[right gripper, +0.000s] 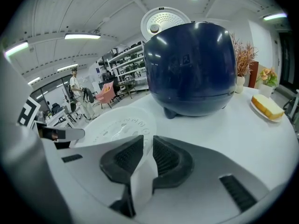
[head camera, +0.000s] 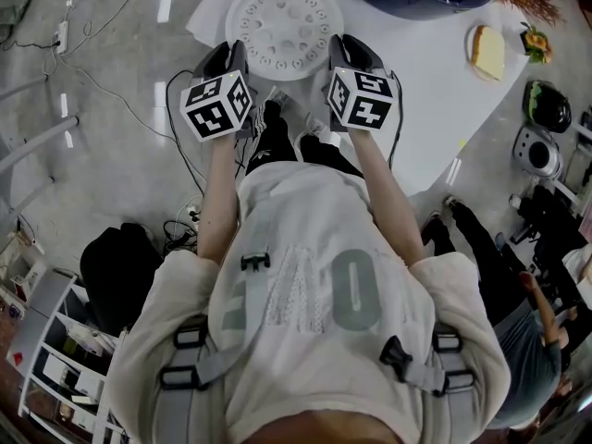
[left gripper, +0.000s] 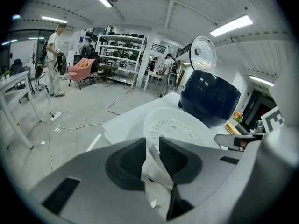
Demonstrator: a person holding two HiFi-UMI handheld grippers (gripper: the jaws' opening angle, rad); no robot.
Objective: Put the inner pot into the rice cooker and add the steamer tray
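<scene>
**Operator:** Report the left claw.

**Me:** My left claw is closed on the rim of the tray. The rim passes between both pads and they press on it.

**Operator:** Report the right claw.

**Me:** My right claw is clamped on the same tray, at the opposite side of the rim. The rim edge sits between its pads.

**Operator:** Tray position?

**Me:** It spans the gap between my two claws, perforated face up and level, over the white bench. I cannot tell whether it rests on the bench or is raised just clear of it.

**Operator:** Cooker position?

**Me:** The cooker stands on the bench beyond both claws, past the tray's far rim and nearer my right claw. Its lid stands upright. A plate with a yellow slice sits to the right of my right claw.
</scene>
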